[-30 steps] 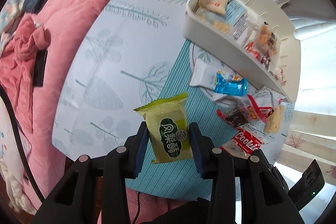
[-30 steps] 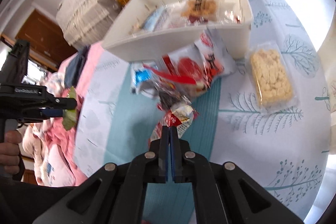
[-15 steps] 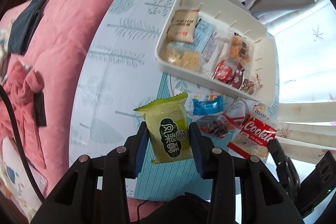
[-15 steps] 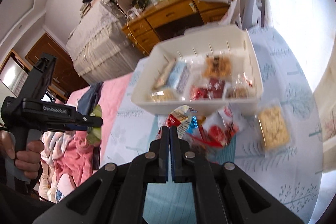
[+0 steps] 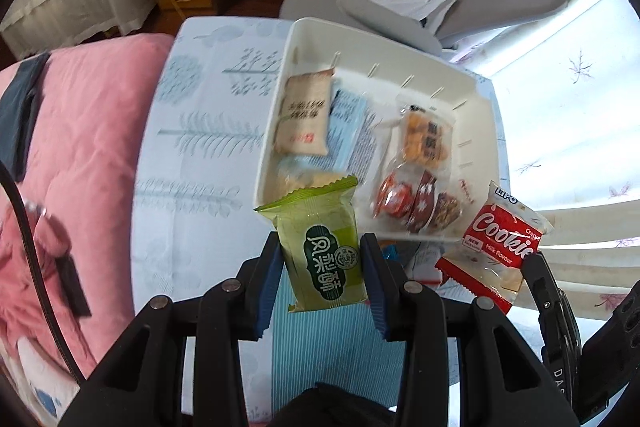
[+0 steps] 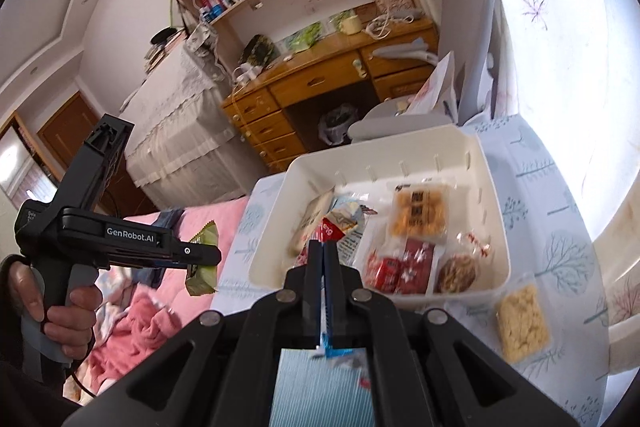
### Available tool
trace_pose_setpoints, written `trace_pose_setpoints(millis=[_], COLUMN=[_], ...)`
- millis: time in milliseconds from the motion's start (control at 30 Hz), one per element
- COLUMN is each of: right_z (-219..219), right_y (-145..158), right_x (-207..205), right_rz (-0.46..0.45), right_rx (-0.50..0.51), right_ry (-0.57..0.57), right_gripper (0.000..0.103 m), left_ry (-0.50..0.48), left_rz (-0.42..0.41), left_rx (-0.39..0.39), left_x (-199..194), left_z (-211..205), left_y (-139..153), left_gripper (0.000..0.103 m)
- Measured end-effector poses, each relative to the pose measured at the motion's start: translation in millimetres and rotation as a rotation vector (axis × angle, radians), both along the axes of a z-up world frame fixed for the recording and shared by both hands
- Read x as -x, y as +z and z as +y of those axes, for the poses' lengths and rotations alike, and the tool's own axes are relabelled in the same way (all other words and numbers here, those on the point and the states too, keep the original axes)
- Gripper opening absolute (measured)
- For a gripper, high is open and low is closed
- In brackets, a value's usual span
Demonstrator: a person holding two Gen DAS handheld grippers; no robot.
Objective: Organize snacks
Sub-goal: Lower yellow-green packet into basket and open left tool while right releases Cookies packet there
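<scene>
Left wrist view: the left gripper (image 5: 322,261) pinches a green snack packet (image 5: 322,251) between its two blue pads, the packet upright with its crimped top edge overlapping the near rim of the white bin (image 5: 478,99). The bin sits on a table covered with a pale tree-print cloth (image 5: 192,147); a striped teal mat (image 5: 332,343) lies on the cloth just below the bin. Inside the bin: a beige packet (image 5: 304,119) at the left end, a blue-and-white packet (image 5: 352,131) beside it, an orange cracker packet (image 5: 426,139) toward the right, and small red and brown sweets (image 5: 416,203) along the near wall. To the right of the bin's near corner a red Cookie packet (image 5: 500,243) hangs in the air, gripped at its lower edge by the right gripper, whose black body shows at the frame's lower right. A pink quilt (image 5: 80,147) lies left of the table. Right wrist view: the right gripper (image 6: 323,255) has its pads pressed together on an edge of the red Cookie packet (image 6: 332,229), which stands above the near left part of the bin (image 6: 496,219). A clear packet of yellow puffed pieces (image 6: 520,323) rests on the cloth just outside the bin's near right corner. Well left of the bin, a hand (image 6: 48,303) holds the left gripper (image 6: 202,259) level, the green packet (image 6: 204,267) clamped in it over the pink quilt.
</scene>
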State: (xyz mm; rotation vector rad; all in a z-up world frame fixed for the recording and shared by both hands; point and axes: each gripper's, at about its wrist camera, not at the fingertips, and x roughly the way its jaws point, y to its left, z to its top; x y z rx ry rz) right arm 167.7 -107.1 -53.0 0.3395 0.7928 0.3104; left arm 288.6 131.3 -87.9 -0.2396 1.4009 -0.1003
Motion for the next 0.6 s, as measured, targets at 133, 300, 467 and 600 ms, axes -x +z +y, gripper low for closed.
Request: trace_pose_setpoints(millis=[133,300,467,600], right_z=[3,5,5,7], right_y=[-6,-17,-28,-31], right_x=[-15,-30,-39,-41], right_rz=[-0.005,0.008,0.039,0.053], right_rx=[0.039,0.068,0.091,0.107], right_ry=[-0.033,-0.066,-0.088,-0.096], right_gripper=[0.001,0.001,0.001,0.001], left_ry=[-0.041,-0.082,-0.113,-0.127], left_rz=[-0.031,-0.066,-0.066,-0.065], left_rx=[0.021,0.056,0.079,0.093], left_x=[-18,-35,-42,-42], left_z=[-5,-10,-14,-16], left_y=[-8,-22,-34,-37], left_gripper=[0.037,0.038,0.038,0.038])
